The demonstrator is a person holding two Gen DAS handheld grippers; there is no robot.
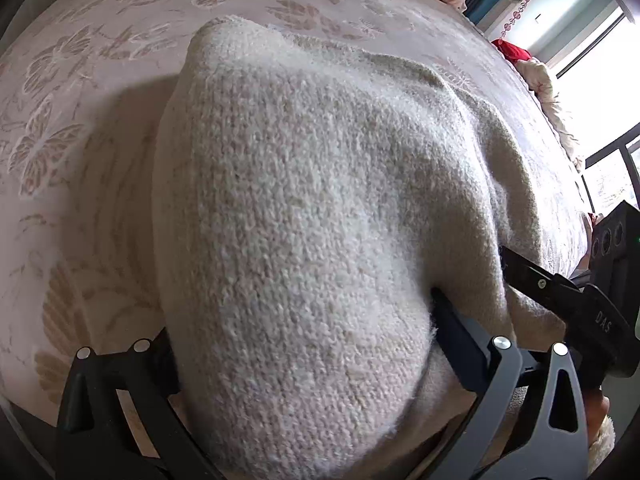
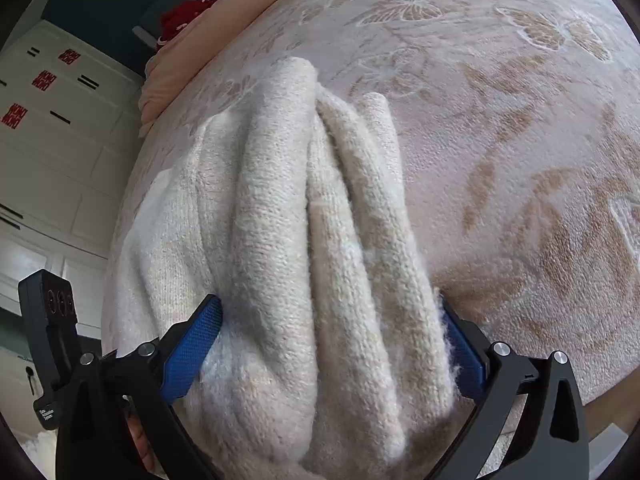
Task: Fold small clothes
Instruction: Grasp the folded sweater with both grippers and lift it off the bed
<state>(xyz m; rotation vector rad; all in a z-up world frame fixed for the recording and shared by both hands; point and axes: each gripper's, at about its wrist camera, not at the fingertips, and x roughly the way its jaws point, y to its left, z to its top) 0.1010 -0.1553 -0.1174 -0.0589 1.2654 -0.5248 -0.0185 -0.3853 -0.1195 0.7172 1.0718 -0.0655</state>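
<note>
A cream knitted garment (image 1: 320, 200) lies on the bed and fills the middle of both views. My left gripper (image 1: 304, 340) has the knit bunched between its jaws, which are mostly buried in the fabric. My right gripper (image 2: 332, 344) is closed on a thick bundle of folds of the same garment (image 2: 304, 220), its blue pads (image 2: 192, 348) pressing in from both sides. The right gripper also shows in the left wrist view (image 1: 560, 296) at the garment's right edge.
The bed (image 1: 80, 140) has a pink cover with butterfly patterns. A pink quilt (image 2: 188, 52) and a red item (image 2: 180, 20) lie at the bed's far edge. White cabinets (image 2: 60, 120) stand beyond. A window (image 1: 592, 60) is at the right.
</note>
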